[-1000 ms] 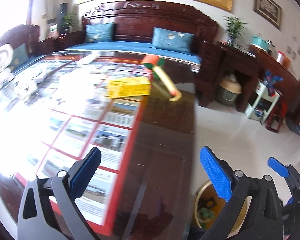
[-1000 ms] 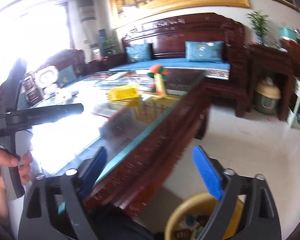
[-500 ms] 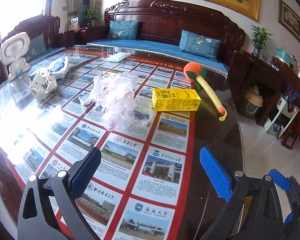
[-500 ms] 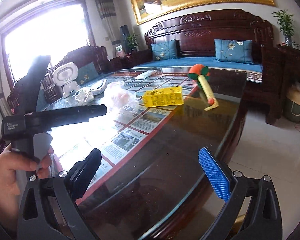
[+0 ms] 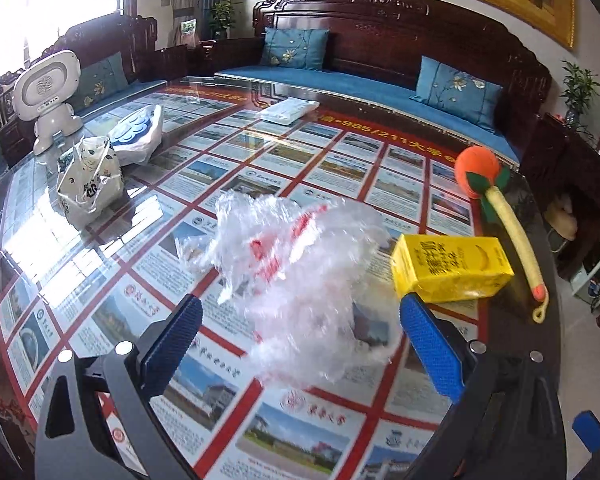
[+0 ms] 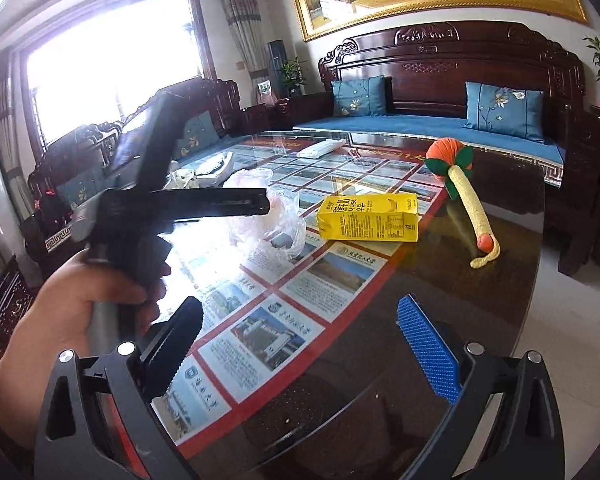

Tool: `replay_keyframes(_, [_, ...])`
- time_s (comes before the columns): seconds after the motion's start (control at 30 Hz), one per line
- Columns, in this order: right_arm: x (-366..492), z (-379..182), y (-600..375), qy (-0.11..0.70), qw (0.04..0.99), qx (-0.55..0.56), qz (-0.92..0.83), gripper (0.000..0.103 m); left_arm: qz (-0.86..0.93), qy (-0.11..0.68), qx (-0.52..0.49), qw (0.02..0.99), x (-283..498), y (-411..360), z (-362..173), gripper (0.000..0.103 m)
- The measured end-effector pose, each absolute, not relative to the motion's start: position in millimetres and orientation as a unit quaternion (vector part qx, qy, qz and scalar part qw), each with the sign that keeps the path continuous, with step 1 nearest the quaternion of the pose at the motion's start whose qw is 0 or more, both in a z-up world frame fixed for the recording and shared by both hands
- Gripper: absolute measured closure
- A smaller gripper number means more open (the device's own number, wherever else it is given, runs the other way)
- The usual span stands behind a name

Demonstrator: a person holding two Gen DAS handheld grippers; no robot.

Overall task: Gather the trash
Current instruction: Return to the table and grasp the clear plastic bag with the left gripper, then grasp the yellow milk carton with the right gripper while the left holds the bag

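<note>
Hovering over glass-topped table point(image 5: 500, 364), left gripper point(image 5: 300, 340) spread wide, nothing pinched, fingers framing crumpled clear plastic bag point(image 5: 300, 276) with red print; likely lined up so for a pinch on the bag's near folds. Bag lying loose on the glass near the table's middle, just beside yellow carton point(image 5: 452, 268), which rests on its side to the right, probably the next piece of trash. Right gripper point(image 6: 300, 344) also spread and empty, held back at the near table edge, seemingly waiting its turn. Hand point(image 6: 64, 316) gripping the left tool's handle, visible in right wrist view. Orange-headed plush stick point(image 5: 512, 224) lying beyond the carton, apart from it; trash or not, cannot tell. Crumpled paper bag point(image 5: 88, 188) and white robot toy point(image 5: 48, 96) standing far left, well apart from the grippers. No bin in view.
</note>
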State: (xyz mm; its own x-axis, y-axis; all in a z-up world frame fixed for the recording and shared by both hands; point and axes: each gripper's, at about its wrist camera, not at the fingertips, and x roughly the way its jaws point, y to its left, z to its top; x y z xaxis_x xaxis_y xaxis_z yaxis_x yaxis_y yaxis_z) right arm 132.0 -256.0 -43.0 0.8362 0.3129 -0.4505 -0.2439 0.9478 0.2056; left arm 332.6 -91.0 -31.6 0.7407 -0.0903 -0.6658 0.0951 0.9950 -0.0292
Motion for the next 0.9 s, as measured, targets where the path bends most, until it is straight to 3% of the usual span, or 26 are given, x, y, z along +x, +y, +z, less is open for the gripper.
replay_keyframes(0.17, [147.3, -49.1, -255.8, 0.259, 0.953, 0.063, 0.147, 0.008, -0.043, 0.369, 0.015, 0.928, 370.5, -96.0, -41.1, 0.005])
replay_keyframes(0.23, [153.3, -50.5, -255.0, 0.263, 0.952, 0.059, 0.146, 0.008, -0.049, 0.378, 0.018, 0.925, 379.2, -98.8, -47.2, 0.022])
replay_keyframes(0.27, [155.9, -51.1, -255.1, 0.265, 0.952, 0.057, 0.145, 0.008, -0.05, 0.385, 0.021, 0.921, 382.8, -100.2, -50.0, 0.041])
replay_keyframes(0.4, [165.6, -51.9, -255.8, 0.275, 0.949, 0.057, 0.145, 0.008, -0.065, 0.392, 0.009, 0.918, 384.7, -99.3, -53.2, 0.057])
replay_keyframes(0.57, [186.1, -51.2, -256.6, 0.29, 0.945, 0.057, 0.139, 0.008, -0.083, 0.384, -0.007, 0.919, 375.2, -91.3, -46.5, 0.062])
replay_keyframes(0.9, [273.7, -47.7, -251.7, 0.337, 0.937, 0.038, 0.078, 0.008, -0.096, 0.365, -0.02, 0.926, 358.1, -75.0, -35.3, 0.062])
